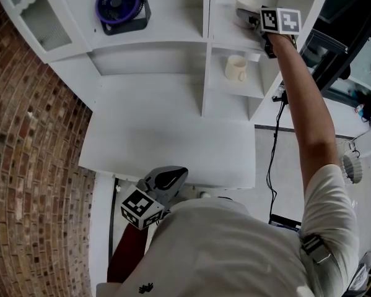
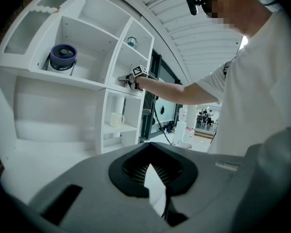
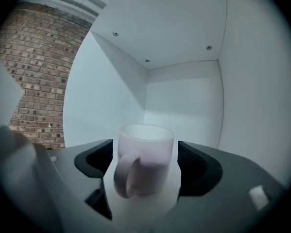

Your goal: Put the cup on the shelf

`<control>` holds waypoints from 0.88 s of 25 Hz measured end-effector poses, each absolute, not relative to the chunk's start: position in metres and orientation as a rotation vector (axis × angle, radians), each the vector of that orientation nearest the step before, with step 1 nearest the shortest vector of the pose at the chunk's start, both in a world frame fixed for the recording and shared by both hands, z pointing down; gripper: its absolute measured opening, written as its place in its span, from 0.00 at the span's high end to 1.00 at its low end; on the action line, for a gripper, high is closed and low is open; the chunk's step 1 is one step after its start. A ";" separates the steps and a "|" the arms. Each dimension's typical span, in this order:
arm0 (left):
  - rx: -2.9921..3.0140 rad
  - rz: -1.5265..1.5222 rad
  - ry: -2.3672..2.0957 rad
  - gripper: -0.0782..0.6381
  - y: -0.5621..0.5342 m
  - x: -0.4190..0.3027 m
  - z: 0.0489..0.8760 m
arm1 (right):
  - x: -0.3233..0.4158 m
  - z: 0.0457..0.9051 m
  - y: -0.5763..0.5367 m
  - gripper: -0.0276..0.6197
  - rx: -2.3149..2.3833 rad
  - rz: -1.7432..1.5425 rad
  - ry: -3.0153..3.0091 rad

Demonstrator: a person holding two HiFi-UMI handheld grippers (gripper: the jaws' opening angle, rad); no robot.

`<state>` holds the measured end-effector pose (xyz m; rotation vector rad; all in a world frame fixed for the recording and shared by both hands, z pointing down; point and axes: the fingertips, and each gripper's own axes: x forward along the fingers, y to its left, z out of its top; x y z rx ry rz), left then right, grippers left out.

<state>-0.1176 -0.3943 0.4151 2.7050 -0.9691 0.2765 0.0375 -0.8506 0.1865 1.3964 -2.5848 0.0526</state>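
Observation:
A pale cup (image 3: 145,159) stands upright on the white shelf (image 1: 225,37), in an upper right compartment, its handle turned toward the camera. My right gripper (image 3: 145,152) is open around it, with a gap showing between each dark pad and the cup's wall. In the head view the right gripper (image 1: 254,18) reaches into that compartment at arm's length, and the cup (image 1: 244,6) shows just beyond it. My left gripper (image 1: 166,179) hangs low by the person's body at the desk's near edge, jaws shut with nothing in them.
A second white cup (image 1: 236,68) sits in the compartment below. A purple fan (image 1: 120,5) stands in the wide middle compartment. A white desk top (image 1: 166,147) lies below the shelves. A brick wall (image 1: 30,166) runs along the left; a black cable (image 1: 273,147) hangs at the right.

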 end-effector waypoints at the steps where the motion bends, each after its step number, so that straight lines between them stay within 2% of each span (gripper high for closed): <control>1: 2.706 0.279 -0.965 0.88 -0.393 -0.118 0.415 | 0.039 0.186 -0.848 0.30 1.406 0.050 -2.583; 9: 2.739 0.275 -0.923 0.88 -0.373 -0.117 0.412 | 0.052 0.186 -0.821 0.30 1.454 0.032 -2.563; 15: 2.747 0.280 -0.903 0.88 -0.353 -0.123 0.416 | 0.061 0.192 -0.793 0.37 1.491 0.020 -2.549; 18: 2.747 0.284 -0.892 0.88 -0.341 -0.126 0.418 | 0.068 0.194 -0.777 0.43 1.523 0.013 -2.543; 22: 2.754 0.264 -0.885 0.88 -0.327 -0.133 0.417 | 0.073 0.201 -0.754 0.60 1.562 0.008 -2.539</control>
